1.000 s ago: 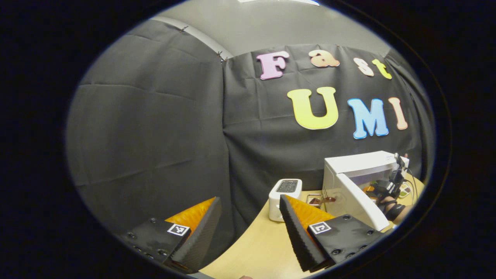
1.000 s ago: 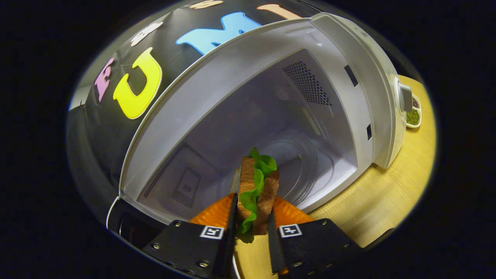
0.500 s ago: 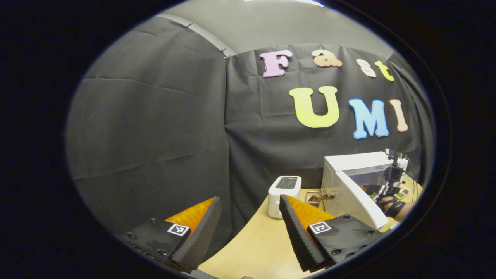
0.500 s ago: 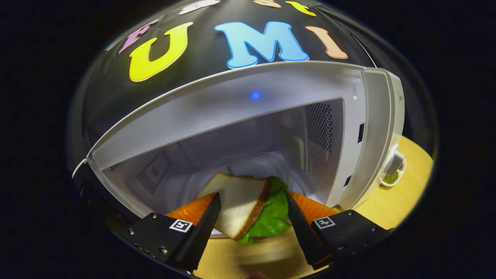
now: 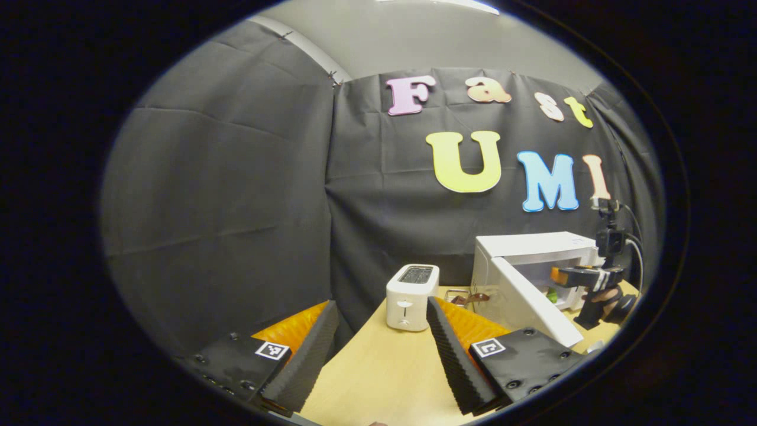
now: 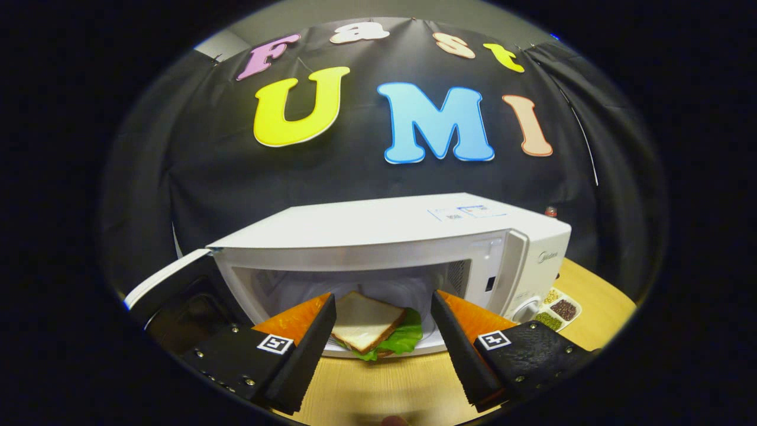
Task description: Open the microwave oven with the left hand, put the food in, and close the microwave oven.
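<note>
Right gripper [image 6: 383,331]: jaws spread wide, holding nothing, held level just outside the mouth of the microwave [image 6: 390,236].
Left gripper [image 5: 378,349]: jaws apart, holding nothing, over the table [image 5: 378,378], well apart from the oven.
Sandwich [image 6: 372,325]: lies flat inside the cavity, near the front edge, 1 white slice on top with lettuce spilling out on the viewer's right of the right gripper view.
Sandwich handling: judged light, soft and easily squashed; the layers could slide apart, so any hold belongs across the 2 bread faces, gently.
Sandwich axis: it lies broad face up, with 1 corner toward the opening; the long axis cannot be told.
Door [image 5: 532,307]: swung out on the oven's left hinge, its free edge toward the left gripper.
Door handling: judged stiff and light on its hinge; a push on the outer face near the free edge should close it.
Bystanders: toaster [image 5: 411,296], dish of seeds [image 6: 559,309].
</note>
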### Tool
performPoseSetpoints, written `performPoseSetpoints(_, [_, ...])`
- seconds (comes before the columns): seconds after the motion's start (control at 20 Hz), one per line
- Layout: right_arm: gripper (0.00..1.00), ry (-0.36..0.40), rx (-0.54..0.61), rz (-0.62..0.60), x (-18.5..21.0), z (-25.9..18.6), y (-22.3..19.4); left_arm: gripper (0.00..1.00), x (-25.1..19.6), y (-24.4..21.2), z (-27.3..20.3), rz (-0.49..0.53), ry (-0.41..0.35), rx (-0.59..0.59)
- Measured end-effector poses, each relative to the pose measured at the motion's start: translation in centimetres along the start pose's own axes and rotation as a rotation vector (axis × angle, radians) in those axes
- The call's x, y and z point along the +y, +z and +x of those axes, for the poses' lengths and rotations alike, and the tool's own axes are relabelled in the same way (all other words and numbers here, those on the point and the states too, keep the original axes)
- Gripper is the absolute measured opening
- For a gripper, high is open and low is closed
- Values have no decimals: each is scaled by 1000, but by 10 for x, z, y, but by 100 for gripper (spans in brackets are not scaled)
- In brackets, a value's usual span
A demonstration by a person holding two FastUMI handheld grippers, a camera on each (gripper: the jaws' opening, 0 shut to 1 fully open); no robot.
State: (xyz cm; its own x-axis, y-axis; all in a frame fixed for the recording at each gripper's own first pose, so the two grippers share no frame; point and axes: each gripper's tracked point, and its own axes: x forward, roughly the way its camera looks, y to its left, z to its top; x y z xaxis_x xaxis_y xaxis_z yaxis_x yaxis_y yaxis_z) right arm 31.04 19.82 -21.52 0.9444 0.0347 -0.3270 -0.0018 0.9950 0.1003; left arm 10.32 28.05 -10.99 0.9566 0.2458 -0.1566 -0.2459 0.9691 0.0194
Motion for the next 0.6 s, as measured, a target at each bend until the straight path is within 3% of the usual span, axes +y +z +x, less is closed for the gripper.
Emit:
performPoseSetpoints(0.25, [97,62,-70,-35,-7,-64,40,96,-21,-27,-1,-17,-8,30])
performPoseSetpoints(0.6, [97,78,-149,-79,-45,-150,84,96,-48,-70,-4,-29,1,96])
